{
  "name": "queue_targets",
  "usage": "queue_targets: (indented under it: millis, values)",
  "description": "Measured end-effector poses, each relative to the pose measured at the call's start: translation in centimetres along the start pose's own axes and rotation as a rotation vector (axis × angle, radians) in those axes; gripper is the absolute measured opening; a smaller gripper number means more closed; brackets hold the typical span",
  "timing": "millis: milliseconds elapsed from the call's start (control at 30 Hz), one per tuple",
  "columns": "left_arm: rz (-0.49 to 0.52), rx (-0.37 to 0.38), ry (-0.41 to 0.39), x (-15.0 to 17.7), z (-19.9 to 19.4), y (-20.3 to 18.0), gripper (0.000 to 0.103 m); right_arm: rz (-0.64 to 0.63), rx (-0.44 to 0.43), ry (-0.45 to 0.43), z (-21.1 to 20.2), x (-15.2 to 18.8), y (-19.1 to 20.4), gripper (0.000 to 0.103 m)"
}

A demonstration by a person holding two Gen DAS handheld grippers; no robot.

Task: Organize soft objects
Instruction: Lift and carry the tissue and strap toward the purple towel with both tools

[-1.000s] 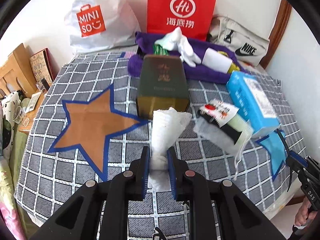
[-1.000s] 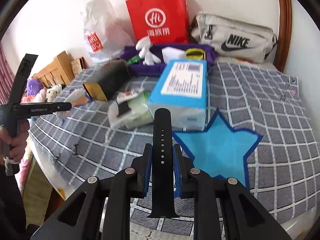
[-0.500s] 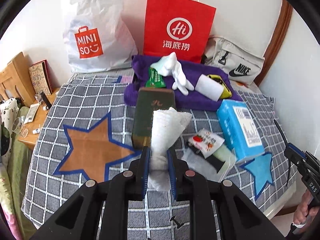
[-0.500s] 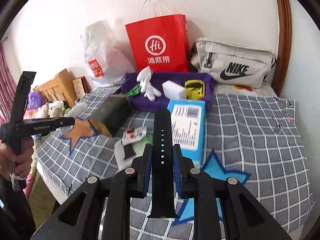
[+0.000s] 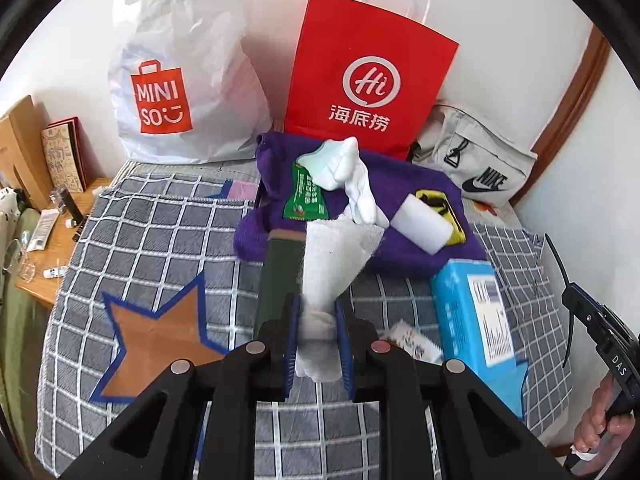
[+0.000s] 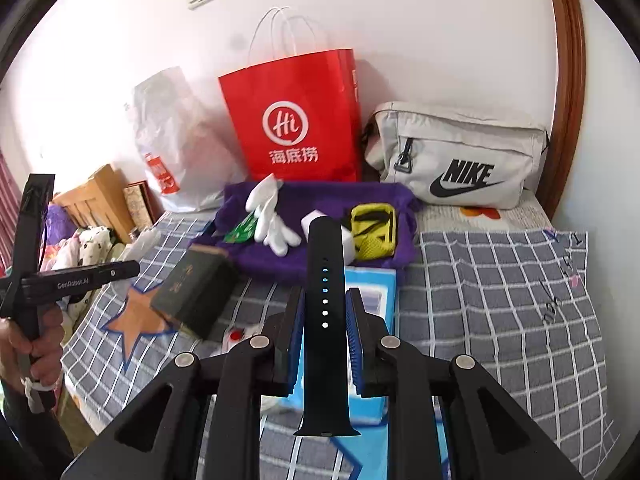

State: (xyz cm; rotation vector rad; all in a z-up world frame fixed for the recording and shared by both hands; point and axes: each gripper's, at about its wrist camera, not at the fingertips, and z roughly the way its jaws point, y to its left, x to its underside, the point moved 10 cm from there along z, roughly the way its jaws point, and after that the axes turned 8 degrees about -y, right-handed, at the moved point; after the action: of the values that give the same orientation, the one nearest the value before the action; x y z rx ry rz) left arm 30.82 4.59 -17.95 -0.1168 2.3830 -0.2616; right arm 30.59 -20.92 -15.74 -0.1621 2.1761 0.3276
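The black watch strap [image 6: 325, 320] points up the frame, clamped in the right gripper [image 6: 324, 336]; the left gripper [image 5: 317, 344] pinches an upright white cloth [image 5: 328, 276].

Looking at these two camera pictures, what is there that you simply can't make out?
- Left wrist view: the dark green box is half hidden behind the white cloth in the left gripper.
- Right wrist view: the blue package is mostly hidden by the right gripper and its black watch strap.
- Both views: inside the red bag is unseen.

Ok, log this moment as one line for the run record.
left claw: shut on white cloth | right claw: shut on black watch strap | both above checked bedspread | purple towel: holds gloves, sponge
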Motion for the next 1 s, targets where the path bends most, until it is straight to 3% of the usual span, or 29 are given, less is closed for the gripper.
queue_targets:
  millis: [600,1000]
  values:
    - [-0.066,0.012,0.028,-5.6,5.6,0.5,0.018,0.015,0.015,-0.035,7.3,-6.6,-1.6,0.020]
    - [-0.036,-0.004,0.001,-9.6,8.4,0.2,0.019,0.000,0.024,-0.041,11.7,-9.5,-2.2,0.020]
